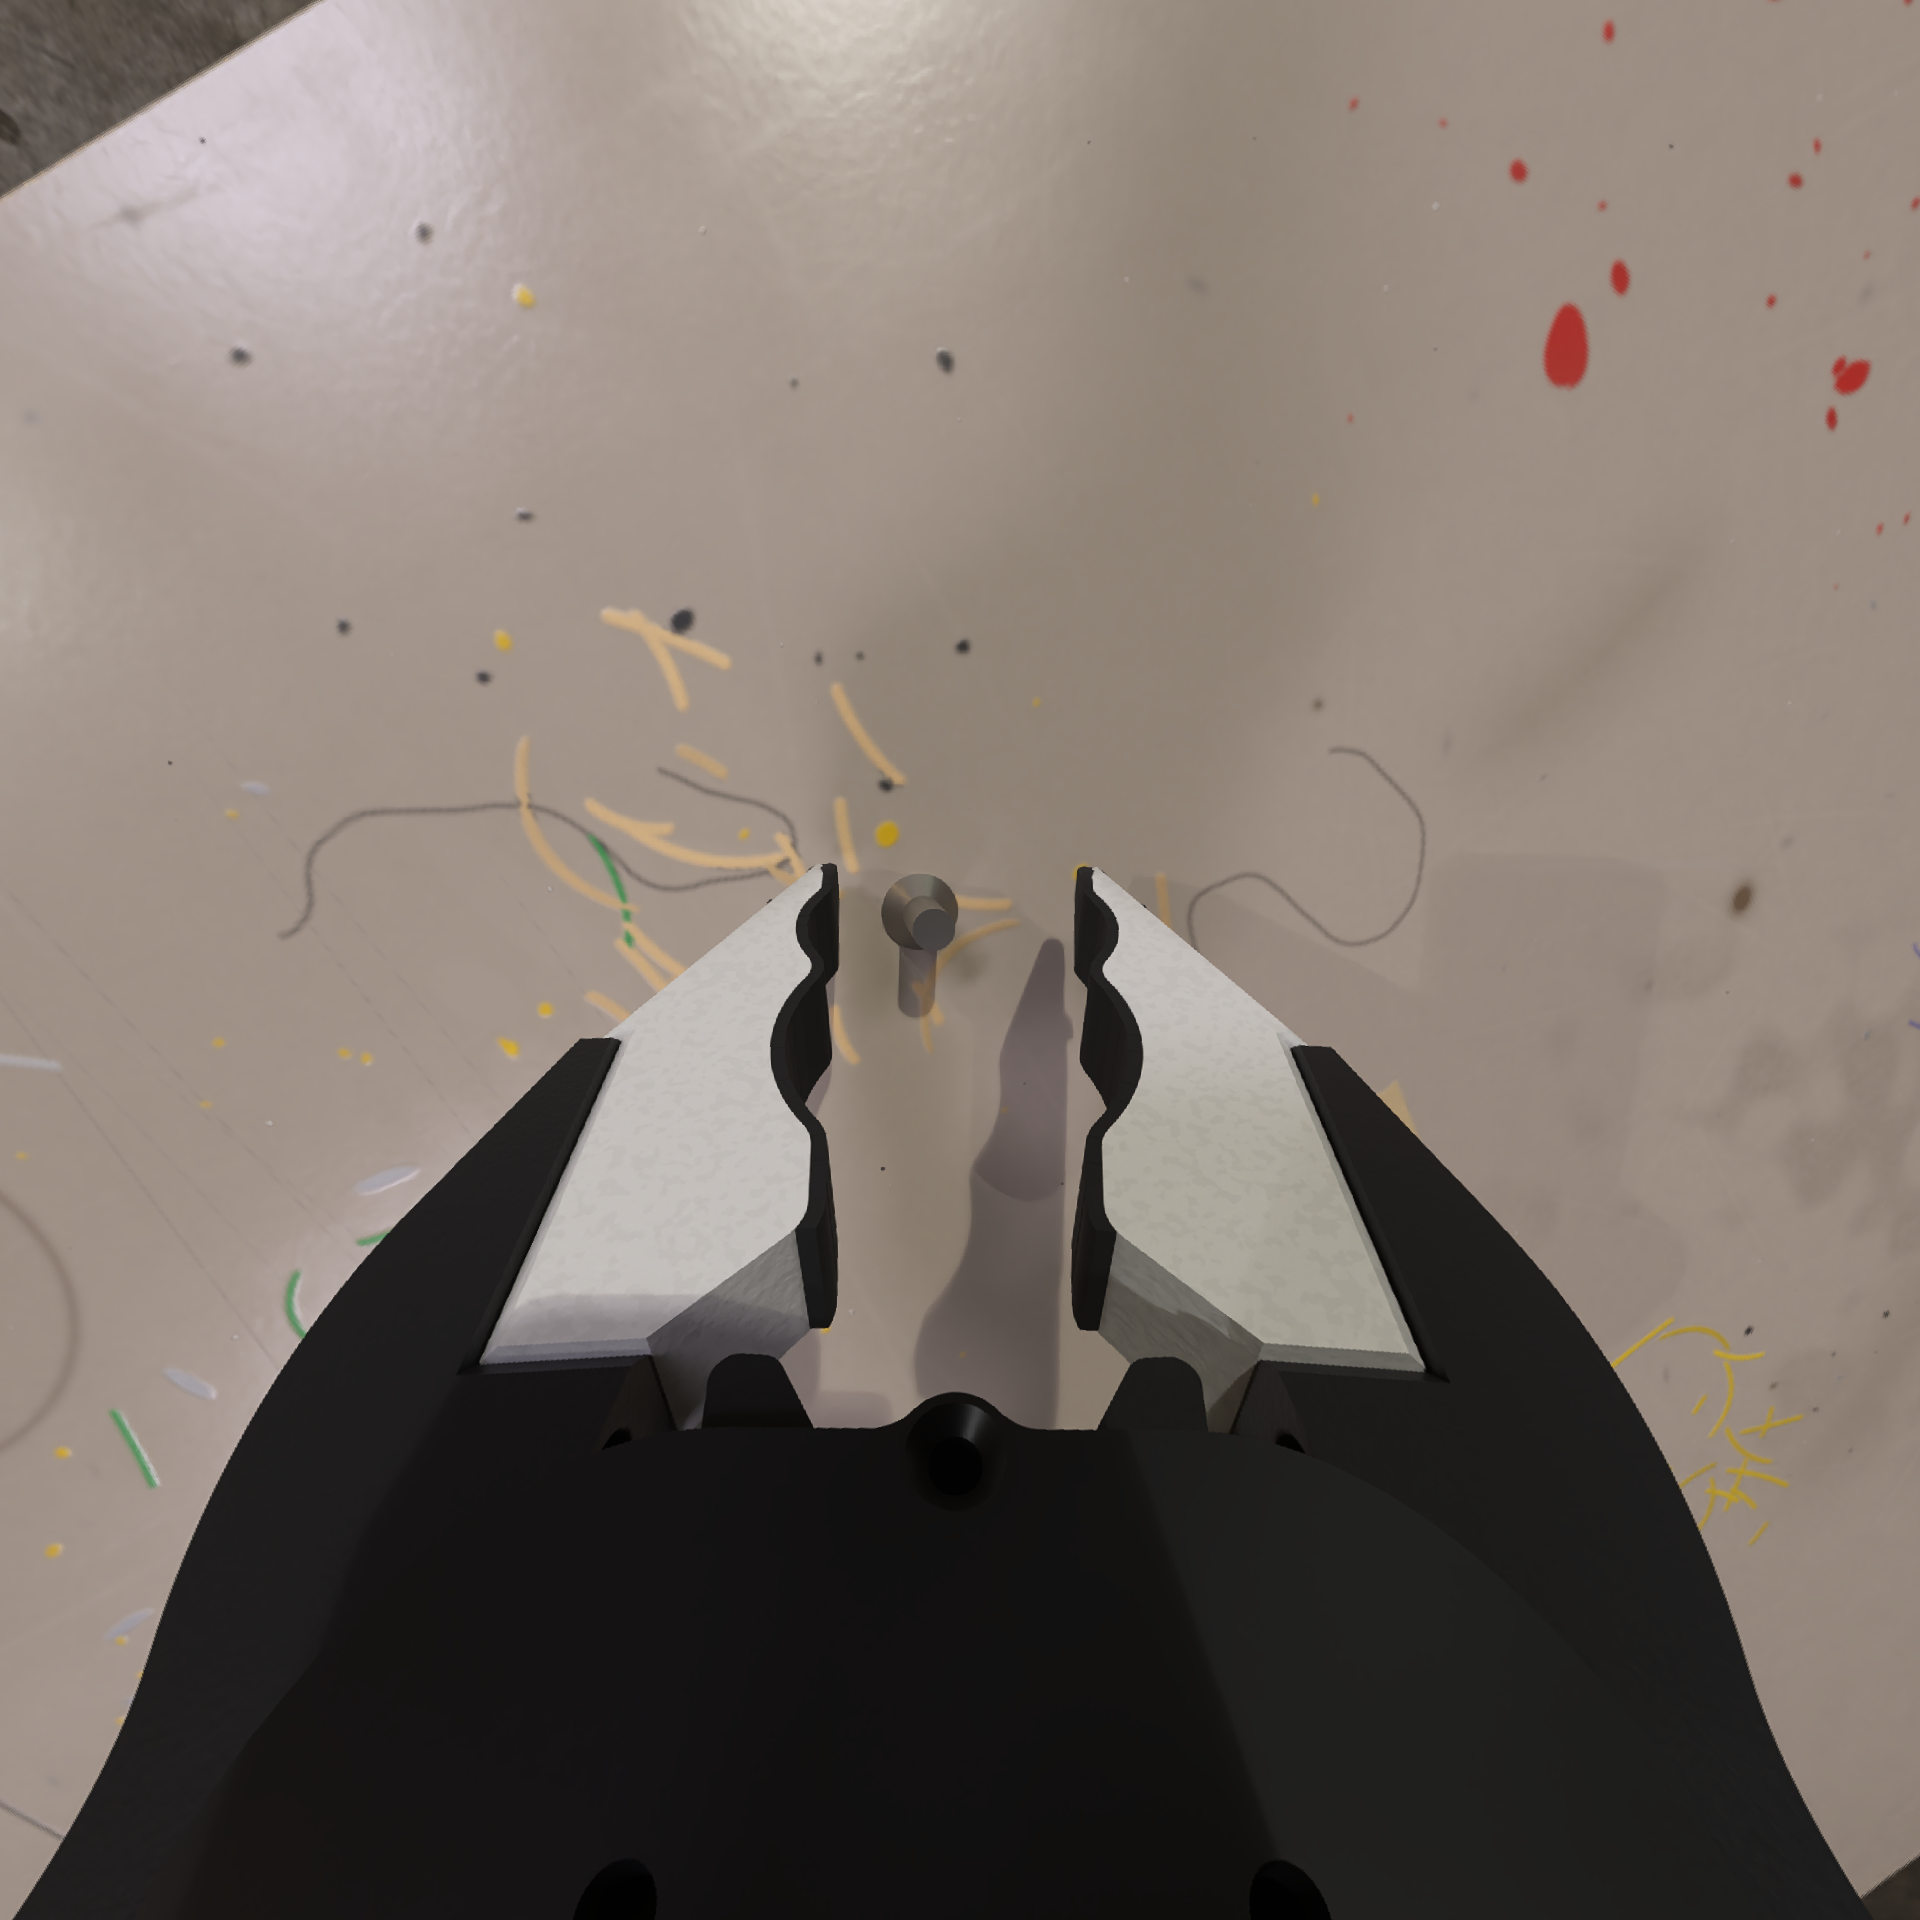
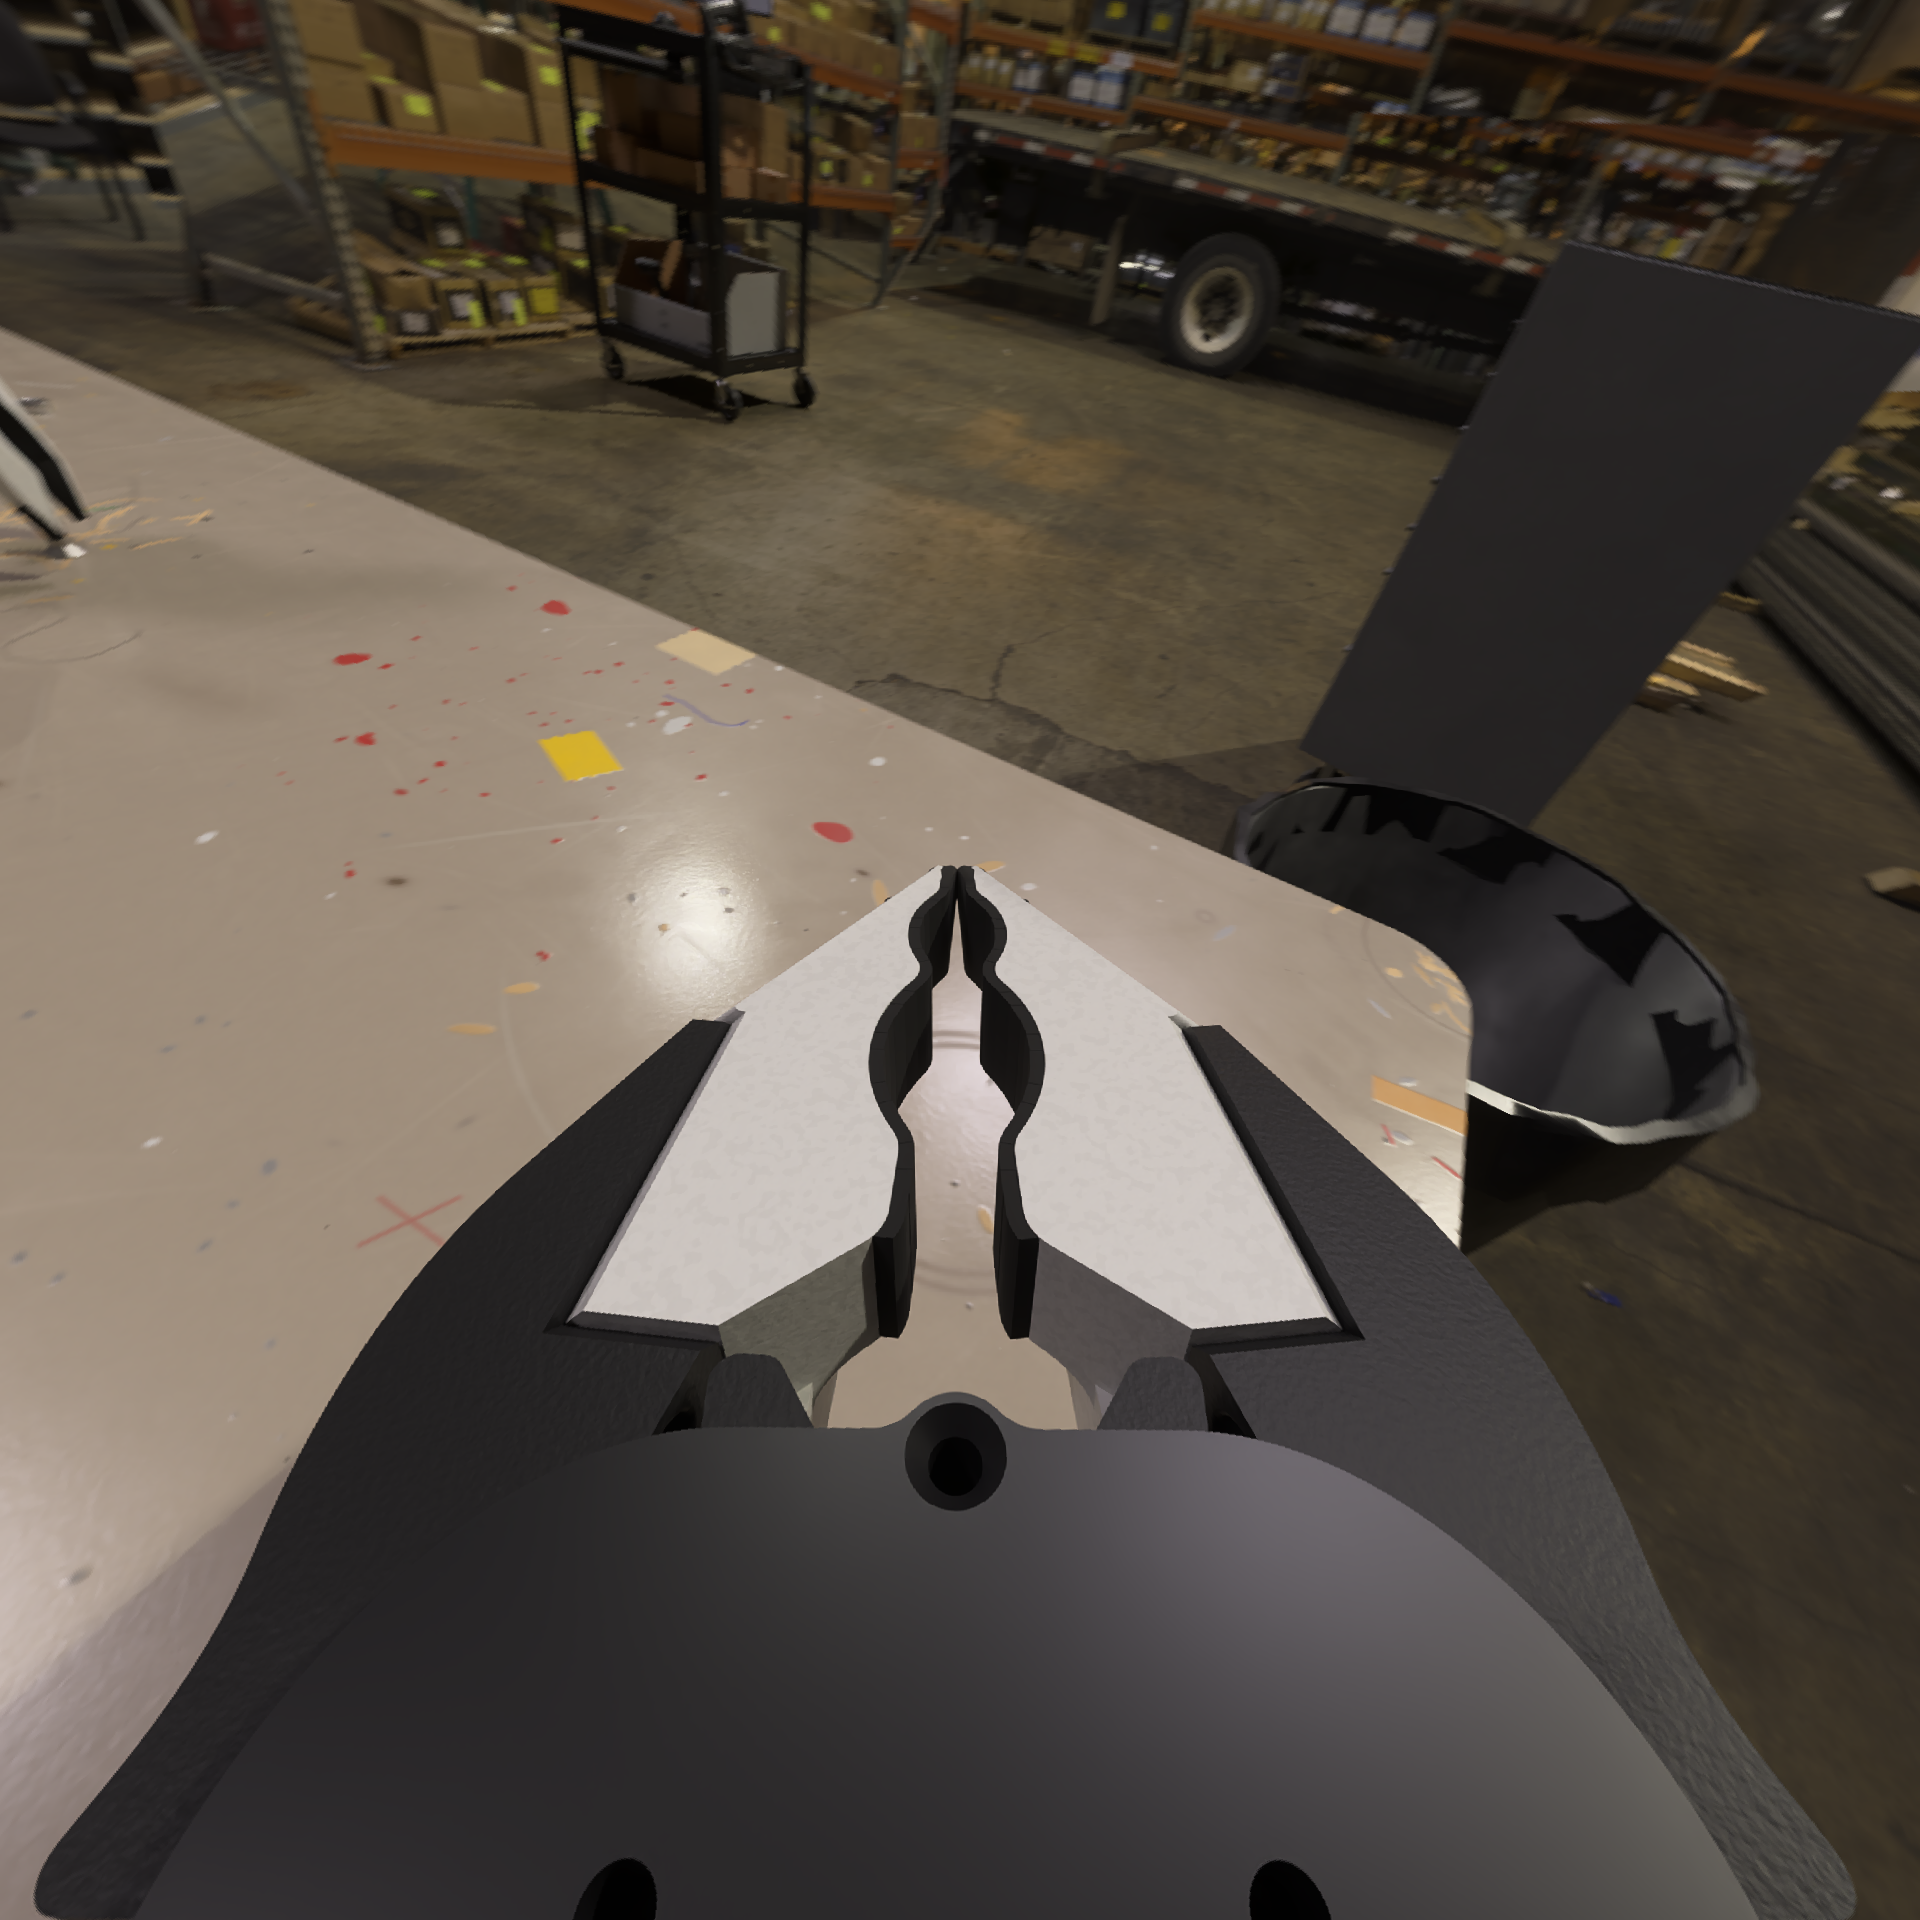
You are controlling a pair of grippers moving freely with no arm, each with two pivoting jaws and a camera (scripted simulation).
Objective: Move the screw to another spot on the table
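A small grey metal screw (image 1: 918,914) stands on its head on the beige table (image 1: 1039,416), shaft pointing up towards the camera. My left gripper (image 1: 954,896) is open and points straight down over it. The screw sits between the fingertips, closer to the left finger (image 1: 816,935), and nothing touches it. My right gripper (image 2: 956,881) is shut and empty, held low over the table near its far right corner. The left gripper's fingers (image 2: 36,473) show at the far left of the right wrist view, with the screw (image 2: 71,550) just under them.
The table (image 2: 312,935) bears paint splatters and scribbles, a yellow patch (image 2: 580,754) and a tan patch (image 2: 704,651). Its far edge runs diagonally. A black bin (image 2: 1558,987) stands off the right corner, beside a dark upright panel (image 2: 1621,540). Warehouse shelves, a cart and a truck lie beyond.
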